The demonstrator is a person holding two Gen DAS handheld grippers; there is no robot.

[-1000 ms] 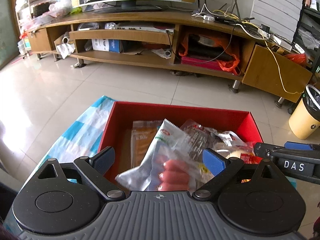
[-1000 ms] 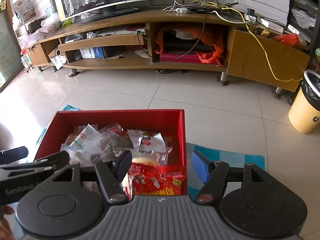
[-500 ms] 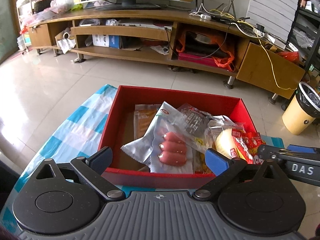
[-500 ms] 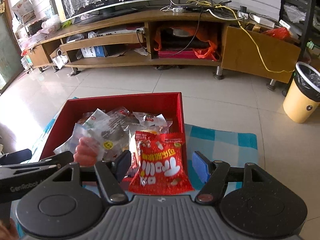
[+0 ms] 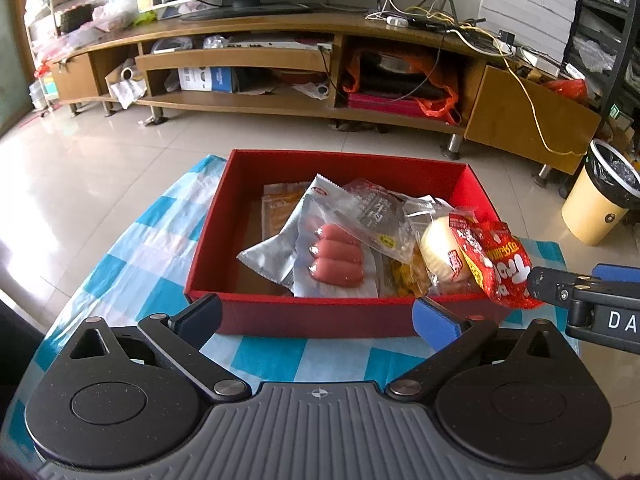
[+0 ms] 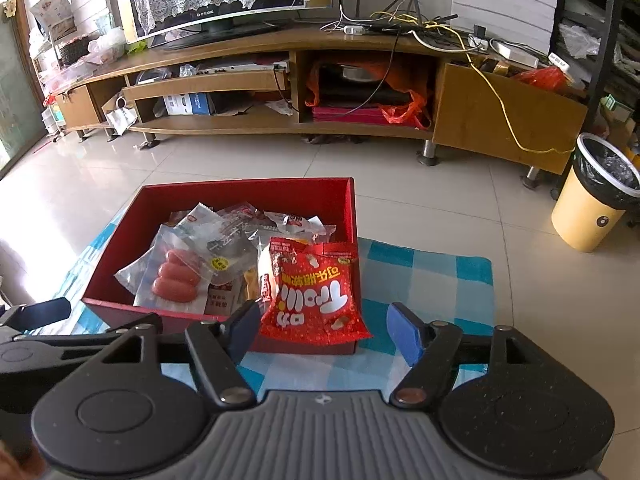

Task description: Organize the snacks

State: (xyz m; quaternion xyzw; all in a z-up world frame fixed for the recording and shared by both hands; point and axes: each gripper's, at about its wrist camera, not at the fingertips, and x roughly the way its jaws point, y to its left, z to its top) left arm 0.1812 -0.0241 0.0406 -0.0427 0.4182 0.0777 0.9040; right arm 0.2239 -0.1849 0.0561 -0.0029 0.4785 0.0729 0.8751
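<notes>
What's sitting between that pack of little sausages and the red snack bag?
A round pale bun in clear wrap lies between the sausage pack and the red snack bag, clearest in the left wrist view.

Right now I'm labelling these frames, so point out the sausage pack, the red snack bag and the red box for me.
sausage pack (image 5: 335, 258), left wrist view, on the middle sausage.
red snack bag (image 6: 316, 300), right wrist view, on the printed front.
red box (image 5: 316, 314), left wrist view, on its near outer wall.

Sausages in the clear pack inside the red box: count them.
3 visible. The sausages lie side by side in one clear pack in the middle of the red box, atop the other snack bags; more could be hidden underneath.
</notes>
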